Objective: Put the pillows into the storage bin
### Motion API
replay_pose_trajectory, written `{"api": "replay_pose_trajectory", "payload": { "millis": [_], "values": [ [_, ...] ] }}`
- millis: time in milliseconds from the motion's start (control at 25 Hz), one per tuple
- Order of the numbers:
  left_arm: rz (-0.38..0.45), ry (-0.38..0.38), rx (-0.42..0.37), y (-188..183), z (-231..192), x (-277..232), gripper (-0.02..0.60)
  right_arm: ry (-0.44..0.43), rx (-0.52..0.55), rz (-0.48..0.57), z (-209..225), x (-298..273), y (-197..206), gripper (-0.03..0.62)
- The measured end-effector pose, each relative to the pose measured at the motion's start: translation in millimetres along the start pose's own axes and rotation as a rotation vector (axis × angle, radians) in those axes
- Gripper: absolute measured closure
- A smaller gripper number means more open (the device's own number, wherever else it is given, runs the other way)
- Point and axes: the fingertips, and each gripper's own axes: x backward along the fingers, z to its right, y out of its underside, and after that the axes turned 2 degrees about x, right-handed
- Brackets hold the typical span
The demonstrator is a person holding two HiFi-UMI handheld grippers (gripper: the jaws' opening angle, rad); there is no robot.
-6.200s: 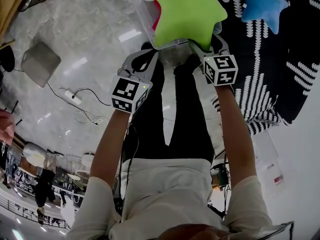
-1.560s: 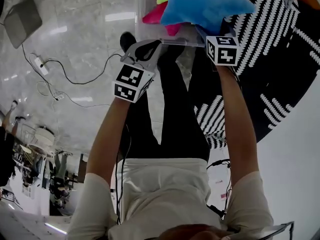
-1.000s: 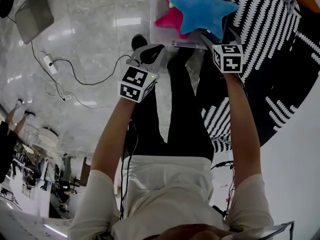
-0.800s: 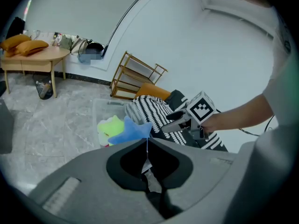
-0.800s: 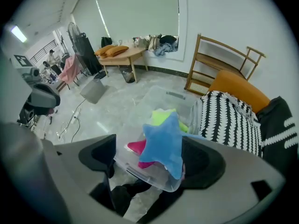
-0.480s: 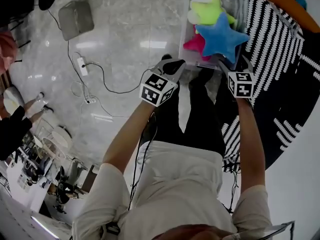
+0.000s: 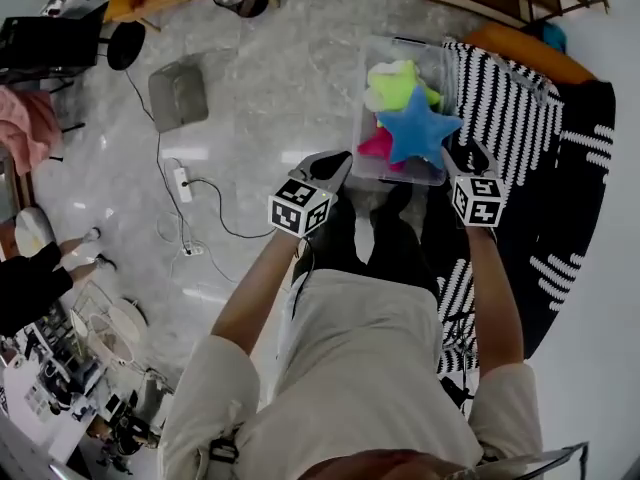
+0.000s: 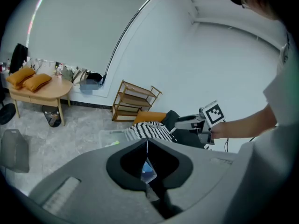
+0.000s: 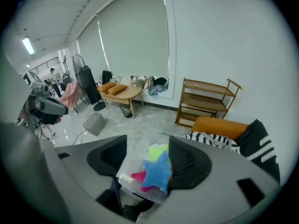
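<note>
Ahead and below us, the pillows [image 7: 418, 128] lie in the storage bin [image 7: 420, 53]. Our right gripper [image 7: 465, 158] faces it empty, jaws apart though just closing, while the left gripper [image 7: 335, 160] has its jaws together.

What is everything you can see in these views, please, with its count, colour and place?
storage bin: one, clear, on the floor before the person
blue star pillow: one, blue, topmost in the bin
green star pillow: one, lime green, bin's far end
pink star pillow: one, pink, partly under the blue one
rug: one, black-and-white striped, right of the bin
orange cushion: one, orange, rug's far edge
wooden shelf: one, brown, by the wall
round table: one, light wood, near the window
grey square object: one, grey, floor at left
power strip: one, white, floor at left
left gripper: one, grey, fingers shut, empty
right gripper: one, grey, fingers apart and just been closing, nothing between them
</note>
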Motion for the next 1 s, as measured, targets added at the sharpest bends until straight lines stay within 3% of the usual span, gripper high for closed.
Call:
{"api": "replay_pose_trajectory", "payload": {
  "millis": [120,360,760,1000],
  "values": [
    [0.018,-0.029,-0.021,-29,15,21,0.563,0.013,-0.037,0.071,6,43,-30,0.375],
    [0.077,-0.068,-0.08,-91,50,65,0.563,0.024,-0.107,0.186,14,127,-78,0.43],
    [0.277,-0.069,-0.177,-182,112,131,0.563,-0.011,-0.04,0.388,1,241,-149,0.543],
    [0.331,0.004,-0.228,-213,150,151,0.563,0.031,0.012,0.489,7,290,-176,0.556]
  ]
}}
